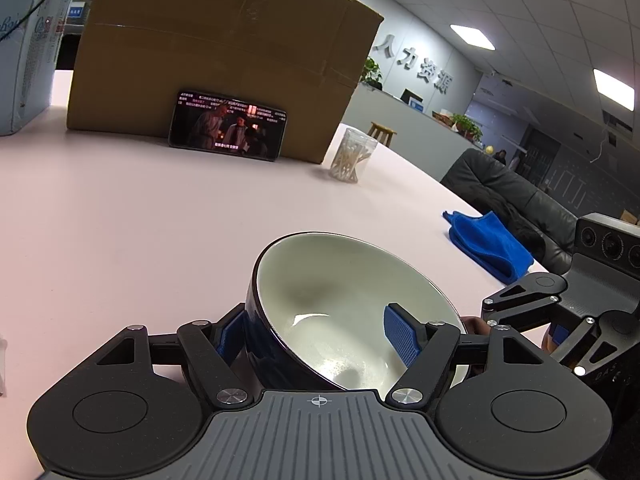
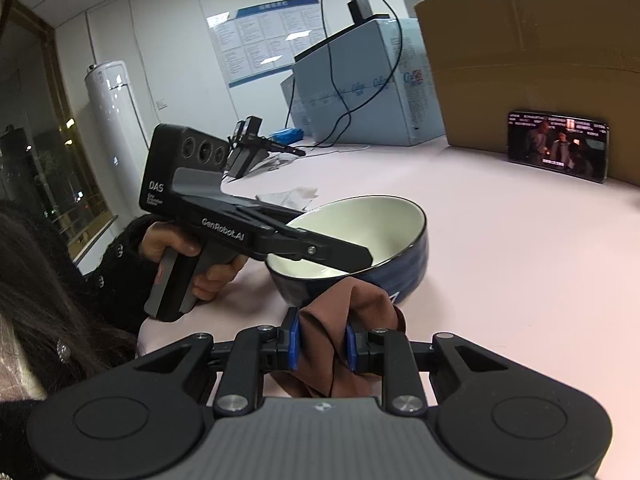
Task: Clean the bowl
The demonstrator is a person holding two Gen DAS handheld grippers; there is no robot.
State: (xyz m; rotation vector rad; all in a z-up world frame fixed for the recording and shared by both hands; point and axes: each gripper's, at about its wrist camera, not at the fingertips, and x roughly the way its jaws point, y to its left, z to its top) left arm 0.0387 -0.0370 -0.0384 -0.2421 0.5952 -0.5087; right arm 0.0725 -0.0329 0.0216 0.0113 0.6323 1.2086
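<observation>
The bowl (image 1: 340,300), dark blue outside and white inside, is tipped up on the pink table (image 1: 120,240). My left gripper (image 1: 316,336) is shut on its near wall, with one blue pad (image 1: 230,336) outside and the other pad (image 1: 402,336) inside. In the right wrist view, a hand holds that left gripper (image 2: 320,252) over the rim of the bowl (image 2: 384,220). My right gripper (image 2: 322,344) is shut on a bunched brown cloth (image 2: 344,308), just in front of the bowl's outer side. The cloth's lower part is hidden behind the fingers.
A folded blue cloth (image 1: 488,246) lies at the table's right edge. A large cardboard box (image 1: 224,52) stands behind, with a phone (image 1: 228,124) leaning on it and a jar of cotton swabs (image 1: 352,156) beside it. Crumpled tissue (image 2: 292,196), pale boxes (image 2: 360,80) and a cable are at the left.
</observation>
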